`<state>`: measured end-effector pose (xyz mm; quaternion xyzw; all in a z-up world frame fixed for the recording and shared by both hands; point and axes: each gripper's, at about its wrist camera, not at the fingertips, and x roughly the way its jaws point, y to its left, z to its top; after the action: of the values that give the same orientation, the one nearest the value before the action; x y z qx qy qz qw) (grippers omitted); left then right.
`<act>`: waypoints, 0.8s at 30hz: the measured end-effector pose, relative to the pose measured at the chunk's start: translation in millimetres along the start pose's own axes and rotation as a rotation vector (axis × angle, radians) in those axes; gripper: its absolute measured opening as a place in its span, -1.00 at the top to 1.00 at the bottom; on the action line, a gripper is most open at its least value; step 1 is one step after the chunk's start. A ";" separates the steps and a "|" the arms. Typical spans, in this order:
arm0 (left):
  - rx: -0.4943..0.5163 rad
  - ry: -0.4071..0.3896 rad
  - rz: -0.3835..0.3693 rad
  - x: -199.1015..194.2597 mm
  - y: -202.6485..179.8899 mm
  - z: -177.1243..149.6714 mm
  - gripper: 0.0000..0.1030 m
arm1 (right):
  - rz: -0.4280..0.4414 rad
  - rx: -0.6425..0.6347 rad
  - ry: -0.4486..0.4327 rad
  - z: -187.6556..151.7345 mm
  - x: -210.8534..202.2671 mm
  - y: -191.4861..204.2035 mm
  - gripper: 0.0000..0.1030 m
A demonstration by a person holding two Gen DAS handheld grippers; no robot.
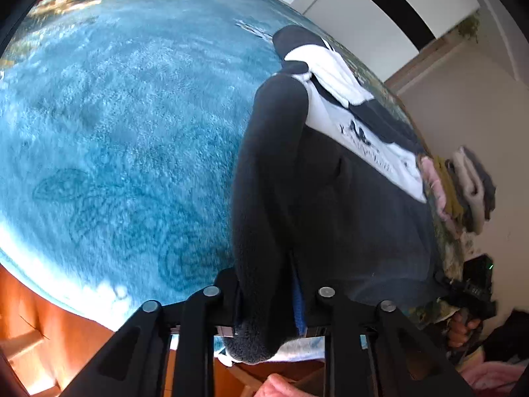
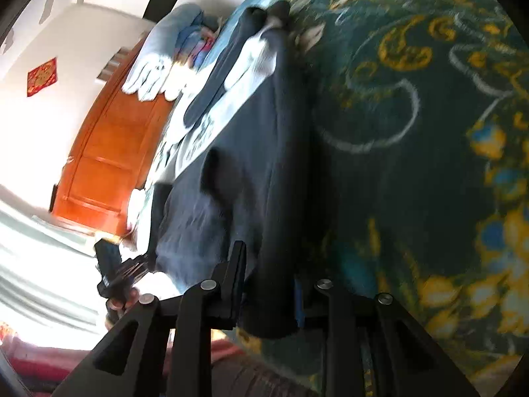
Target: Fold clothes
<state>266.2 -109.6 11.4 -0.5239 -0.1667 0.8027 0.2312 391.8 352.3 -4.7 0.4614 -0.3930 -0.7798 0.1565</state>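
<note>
A black and white sweatshirt (image 1: 330,172) lies stretched over the blue patterned bed cover (image 1: 115,132). It has a white chest panel with dark lettering. My left gripper (image 1: 267,301) is shut on its thick black hem at the near edge. In the right wrist view the same sweatshirt (image 2: 244,152) lies on a dark floral cover (image 2: 413,132). My right gripper (image 2: 269,294) is shut on the other side of the black hem. The right gripper also shows in the left wrist view (image 1: 472,291), and the left gripper shows in the right wrist view (image 2: 112,274).
A stack of folded clothes (image 1: 463,188) sits at the bed's right edge. More folded laundry (image 2: 172,59) lies at the far side. An orange wooden door (image 2: 109,152) and white wall stand beyond the bed.
</note>
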 end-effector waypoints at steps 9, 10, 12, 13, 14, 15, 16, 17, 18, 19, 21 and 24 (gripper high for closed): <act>0.072 -0.115 -0.119 -56.5 -29.7 14.1 0.86 | 0.151 -0.068 -0.016 5.2 -22.1 27.2 0.77; 0.098 -0.129 -0.138 -69.7 -35.3 11.2 0.86 | 0.154 -0.090 -0.002 -1.0 -26.7 35.1 0.77; 0.143 -0.151 -0.162 -90.7 -45.2 6.4 0.87 | 0.203 -0.129 -0.006 -15.7 -43.8 51.4 0.78; 0.160 -0.165 -0.180 -101.6 -49.2 4.6 0.86 | 0.241 -0.151 -0.019 -21.7 -53.5 59.3 0.78; 0.163 -0.189 -0.207 -113.0 -50.7 5.8 0.86 | 0.278 -0.175 -0.033 -27.0 -63.3 67.5 0.78; 0.160 -0.213 -0.213 -120.4 -51.1 12.9 0.86 | 0.307 -0.215 -0.065 -26.6 -74.4 77.4 0.78; 0.153 -0.226 -0.212 -120.2 -50.9 25.8 0.86 | 0.334 -0.252 -0.096 -25.2 -84.6 86.6 0.78; 0.145 -0.239 -0.210 -120.1 -50.6 38.7 0.86 | 0.345 -0.267 -0.116 -17.0 -89.1 90.7 0.78; 0.135 -0.250 -0.211 -118.8 -50.0 52.7 0.86 | 0.357 -0.281 -0.138 -8.0 -93.4 94.0 0.78; 0.122 -0.253 -0.215 -114.8 -48.5 69.3 0.86 | 0.378 -0.276 -0.163 5.8 -96.3 91.7 0.78; 0.090 -0.264 -0.229 -103.4 -43.7 109.6 0.85 | 0.401 -0.235 -0.212 38.8 -98.2 84.5 0.78; -0.035 -0.248 -0.289 -72.7 -27.7 172.7 0.85 | 0.411 -0.113 -0.274 95.8 -88.0 66.3 0.78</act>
<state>138.1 -130.5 149.3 -0.3955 -0.2813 0.8166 0.3124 349.4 407.9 123.4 0.2524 -0.4520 -0.8075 0.2828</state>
